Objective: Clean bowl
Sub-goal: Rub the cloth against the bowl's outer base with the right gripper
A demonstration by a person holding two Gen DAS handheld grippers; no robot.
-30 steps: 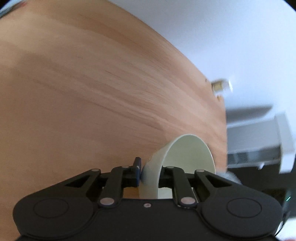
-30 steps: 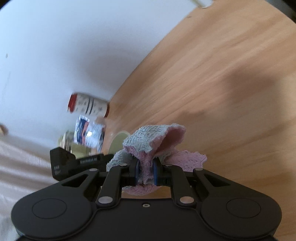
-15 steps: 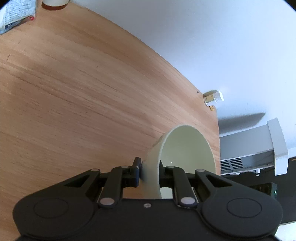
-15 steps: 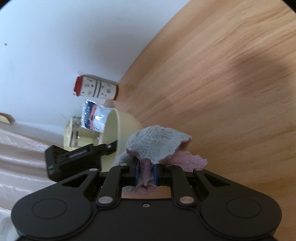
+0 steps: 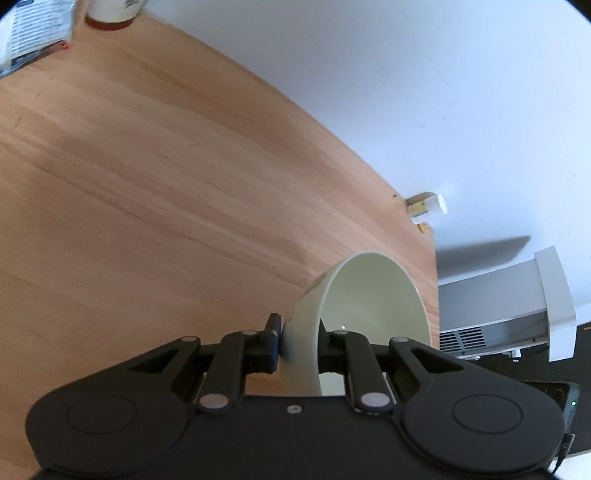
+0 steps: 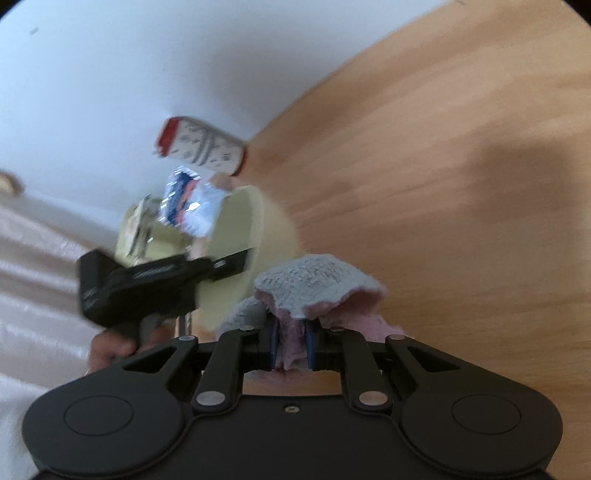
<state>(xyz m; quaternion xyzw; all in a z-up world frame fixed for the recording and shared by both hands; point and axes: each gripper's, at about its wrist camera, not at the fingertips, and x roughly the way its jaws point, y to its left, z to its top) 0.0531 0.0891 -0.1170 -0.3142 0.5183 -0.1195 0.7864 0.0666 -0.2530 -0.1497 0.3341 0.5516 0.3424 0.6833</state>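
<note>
My left gripper [image 5: 299, 343] is shut on the rim of a pale cream bowl [image 5: 373, 306], one finger outside the wall, one inside. The bowl is tipped on its side above the wooden table [image 5: 147, 184], with its inside facing right. My right gripper [image 6: 291, 347] is shut on a pink and grey cloth [image 6: 314, 284] that bunches up over the fingers. In the right wrist view the bowl [image 6: 255, 240] and the left gripper [image 6: 155, 284] holding it are just left of the cloth, close to it; I cannot tell if they touch.
A red-capped patterned cup [image 6: 201, 151] and a foil packet [image 6: 188, 203] are at the table's far edge by the white wall. The cup base [image 5: 110, 11] and the packet [image 5: 33, 29] also show top left. A small white bottle [image 5: 428, 206] stands at the table's corner. A white heater [image 5: 517, 314] is beyond the table.
The right gripper with the cloth has moved closer to the bowl, which looms larger and blurred. The left gripper has shifted slightly, still holding the bowl.
</note>
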